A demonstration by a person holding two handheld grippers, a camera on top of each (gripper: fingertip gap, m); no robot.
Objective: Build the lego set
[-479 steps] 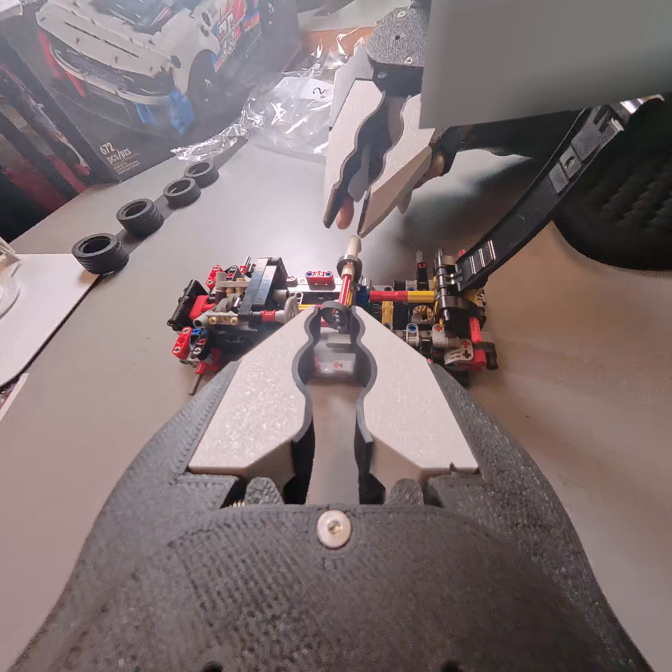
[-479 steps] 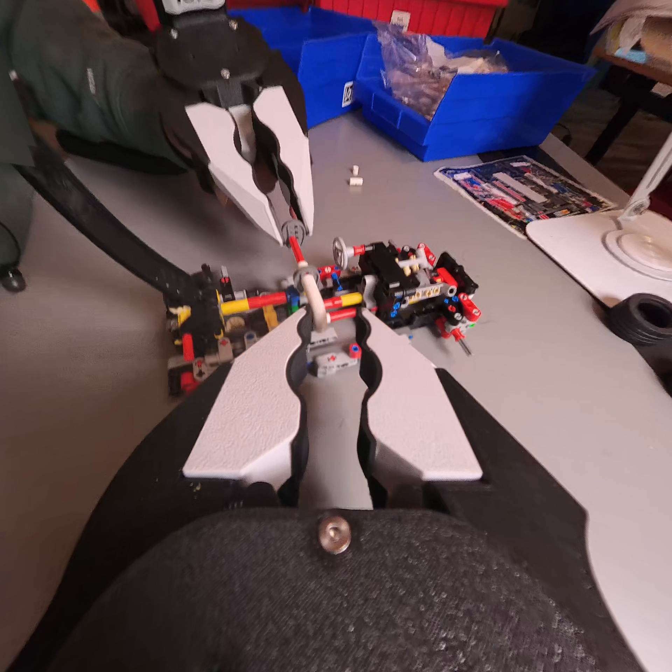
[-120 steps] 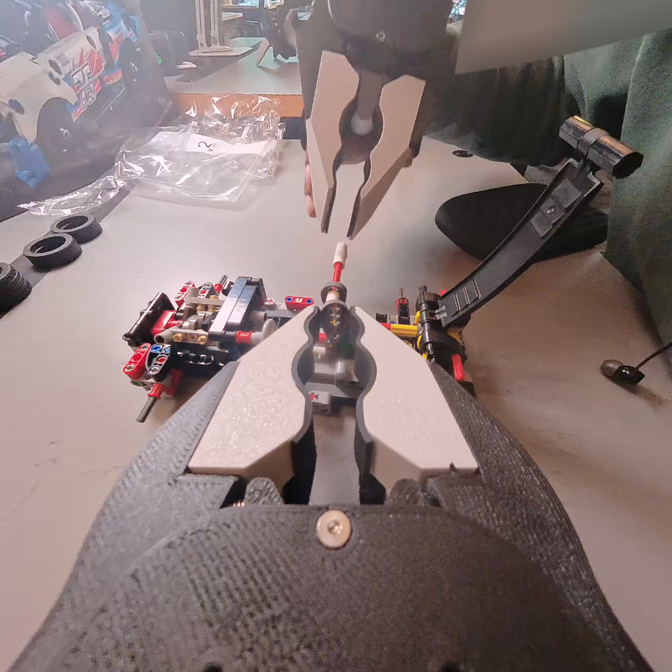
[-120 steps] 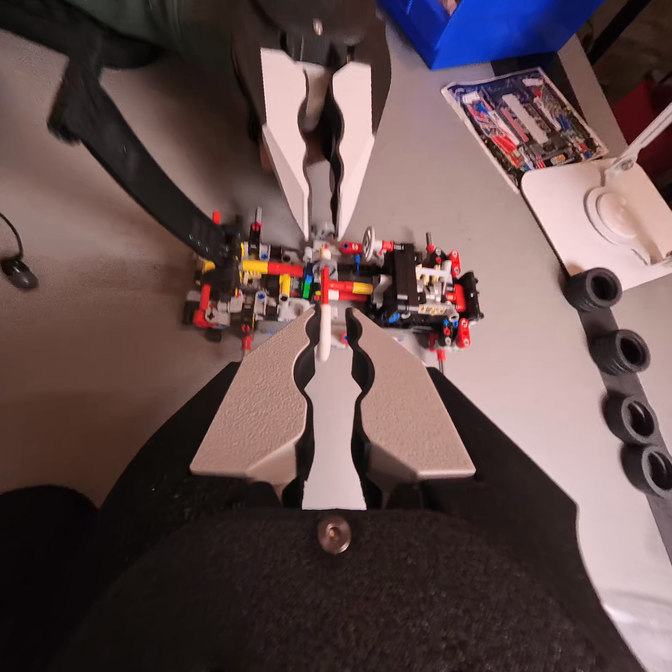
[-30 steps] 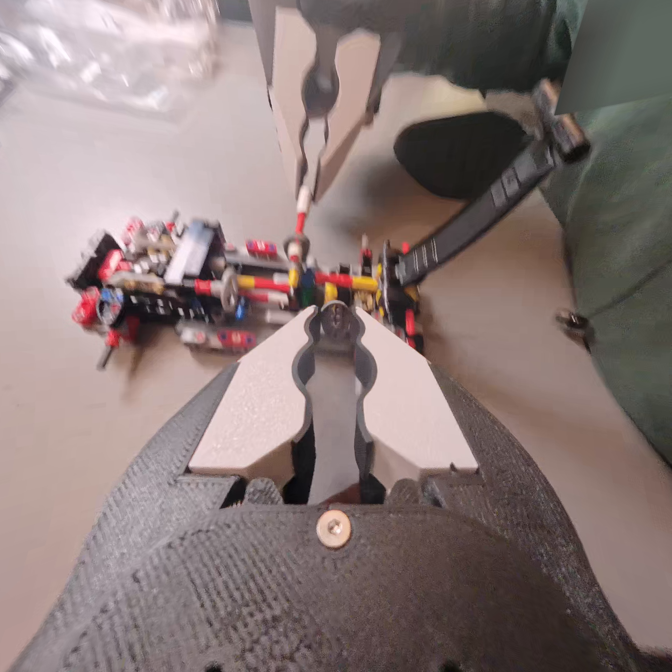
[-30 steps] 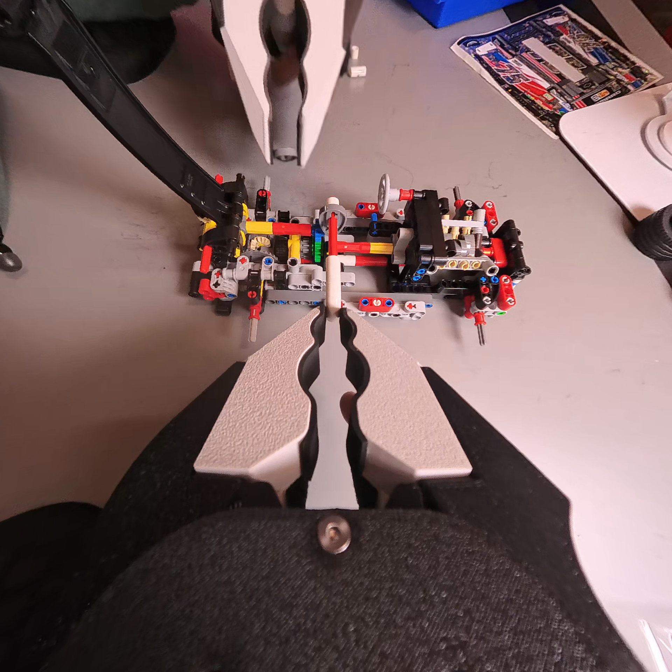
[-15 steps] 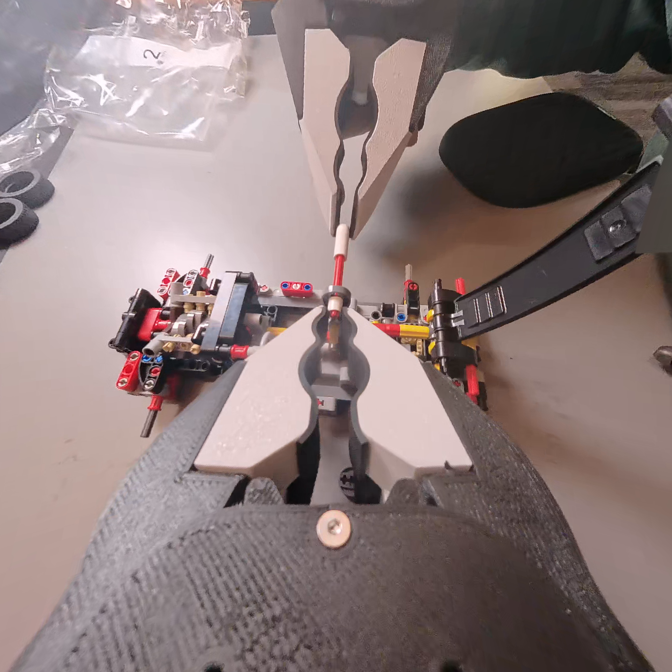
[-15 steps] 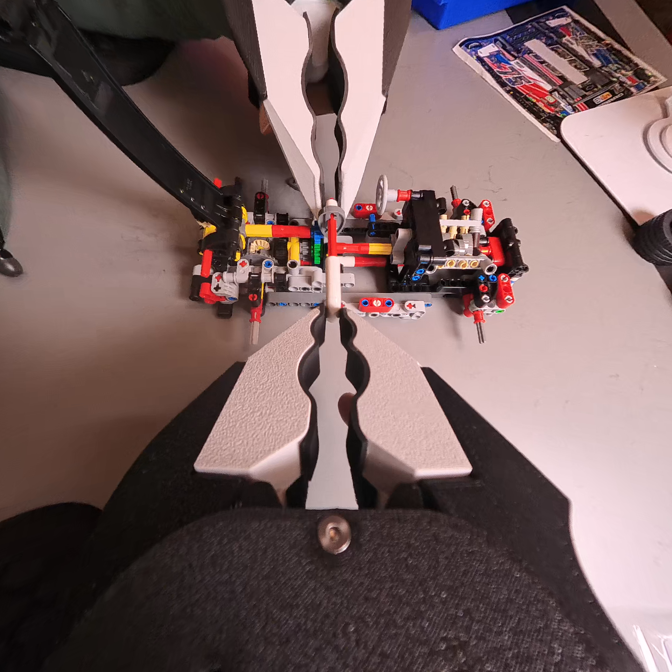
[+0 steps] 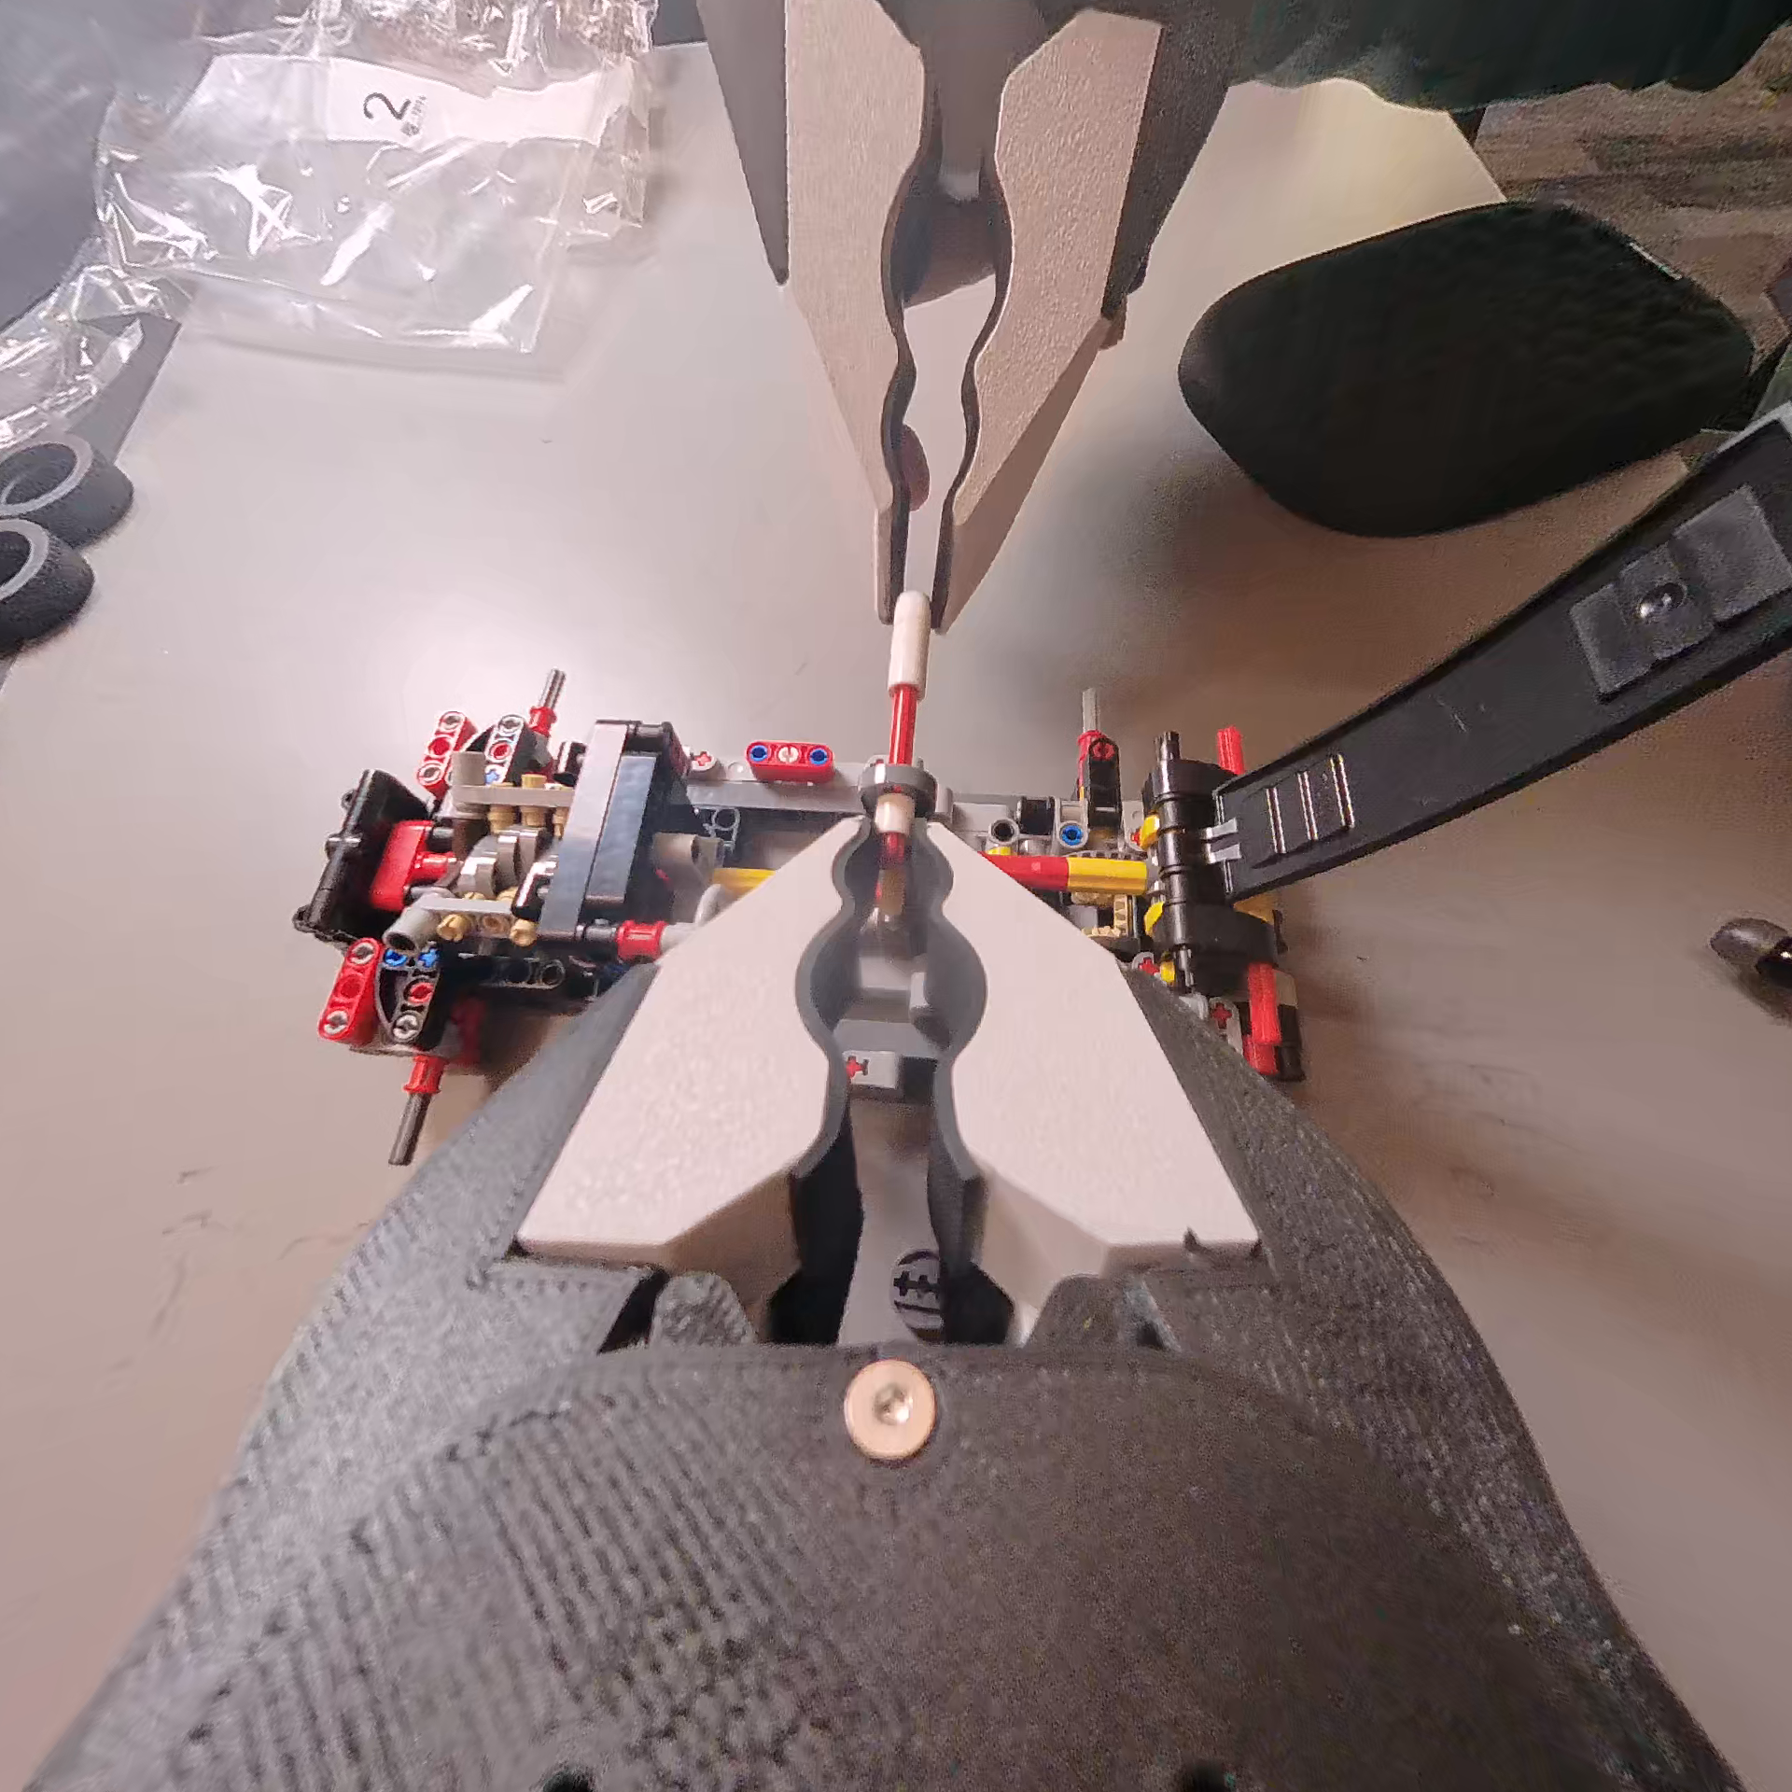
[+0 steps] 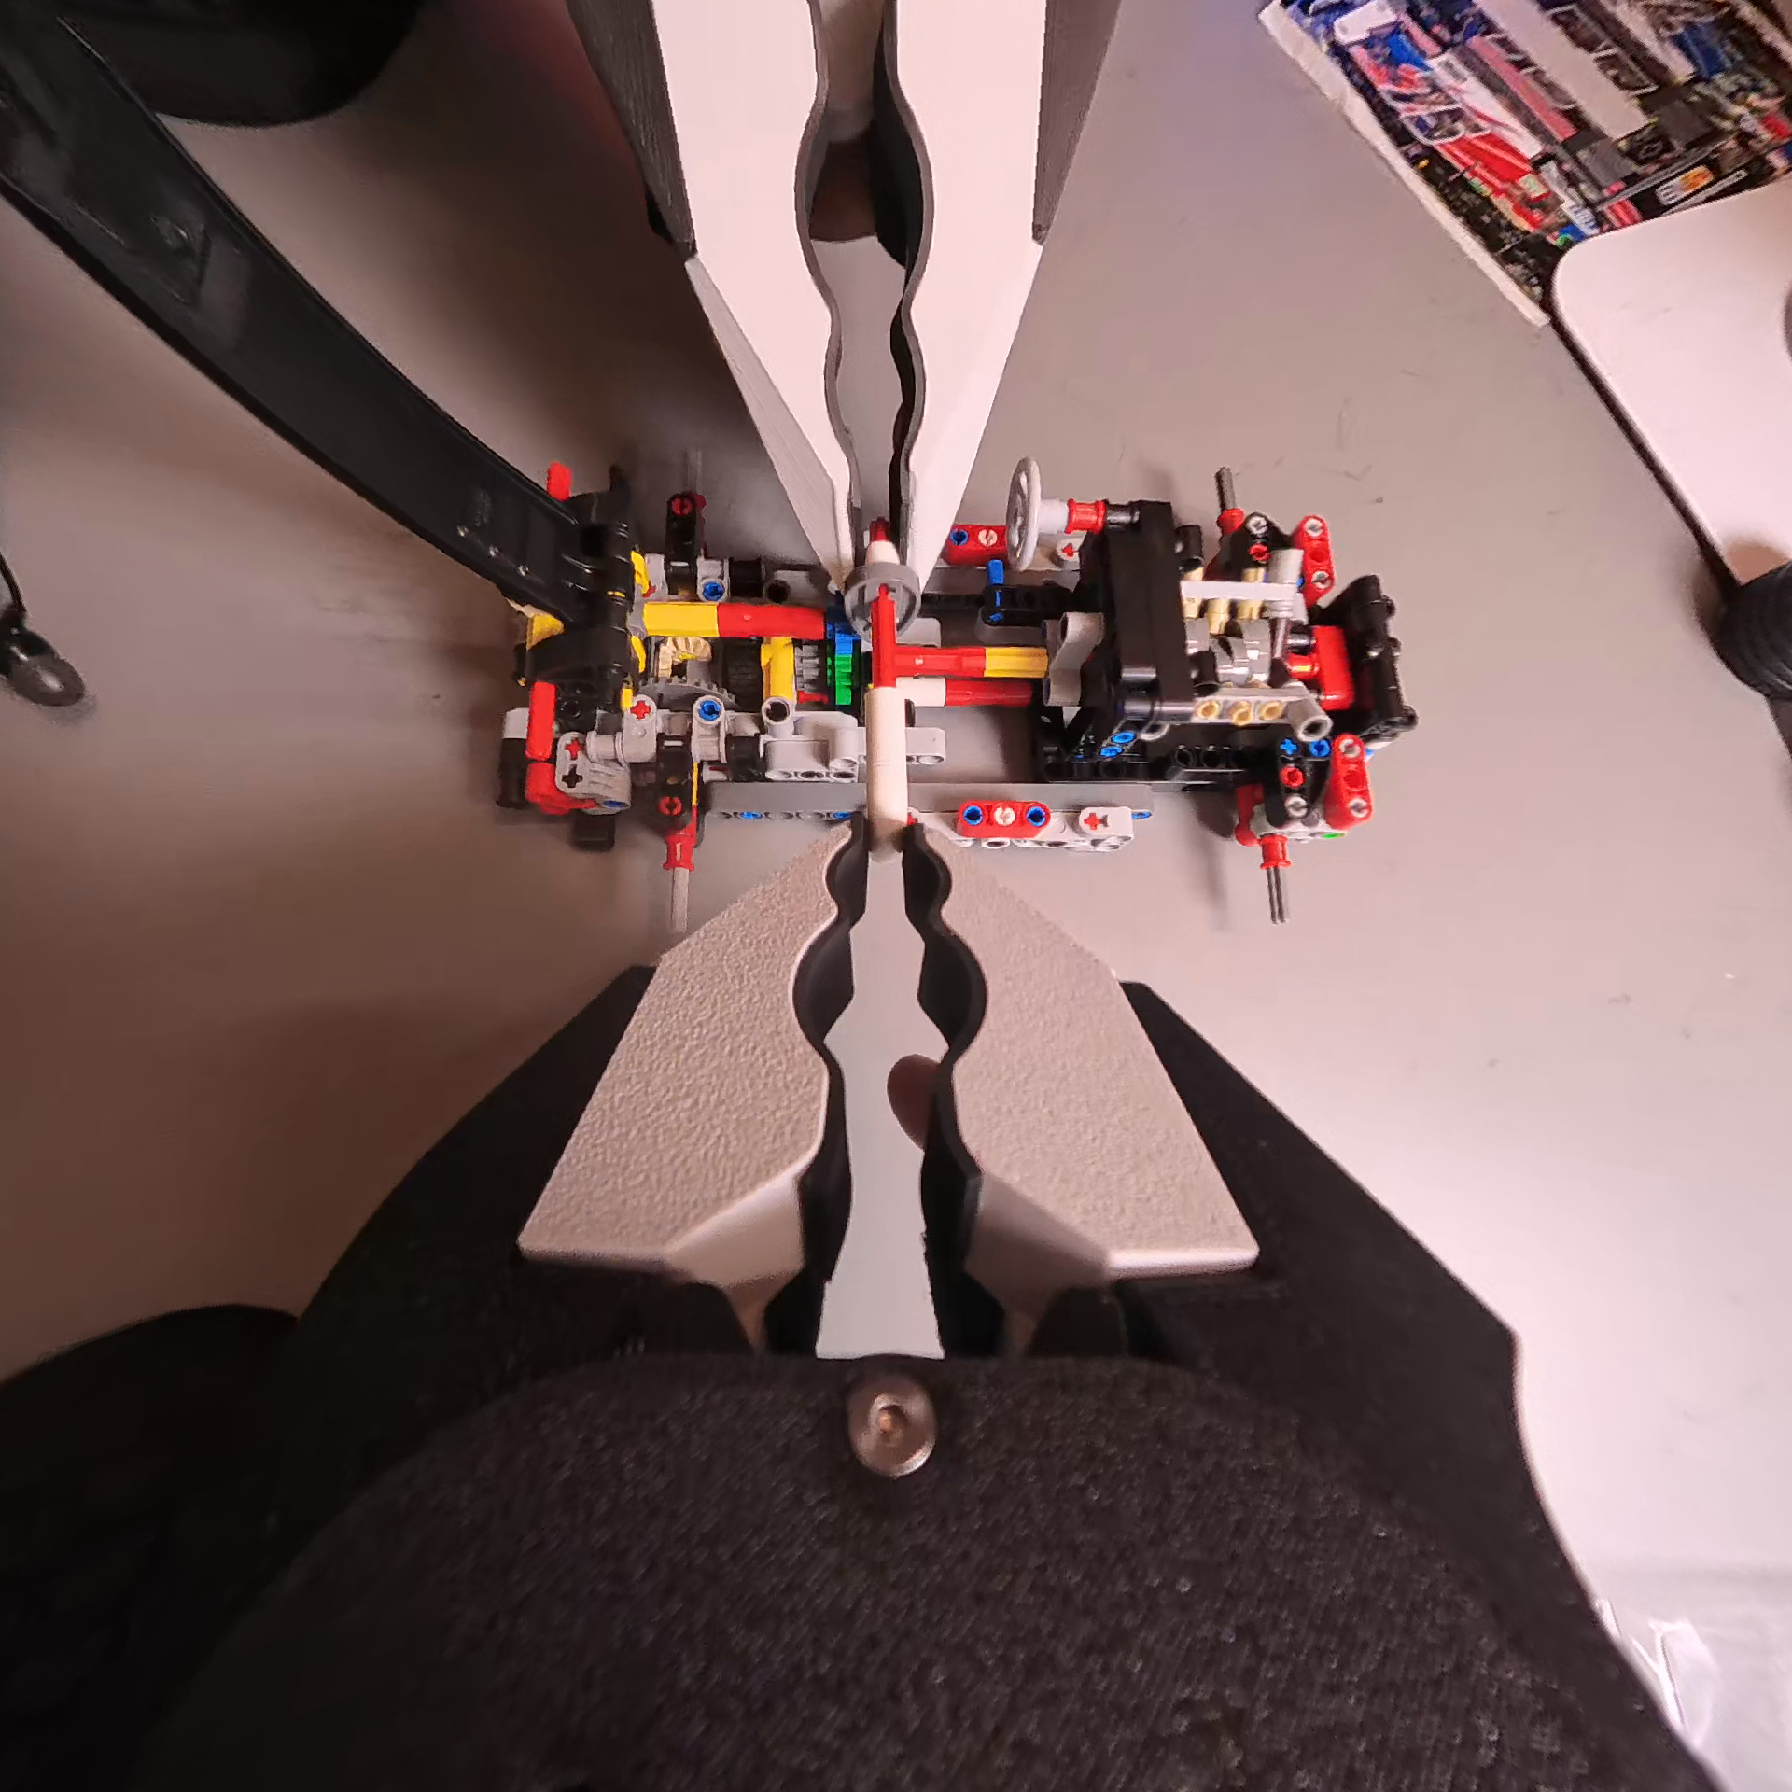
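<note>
I count one brick-built chassis (image 10: 970,679) on the table (image 10: 291,970). My right gripper (image 10: 880,842) is clenched on one white sleeve (image 10: 882,766) of its red cross axle (image 9: 902,713). My left gripper (image 9: 894,842) clamps that axle's other end. Two tyres (image 9: 44,524) lie far left.

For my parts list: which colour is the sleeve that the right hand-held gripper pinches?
White sleeve, clearest in the right wrist view.
</note>
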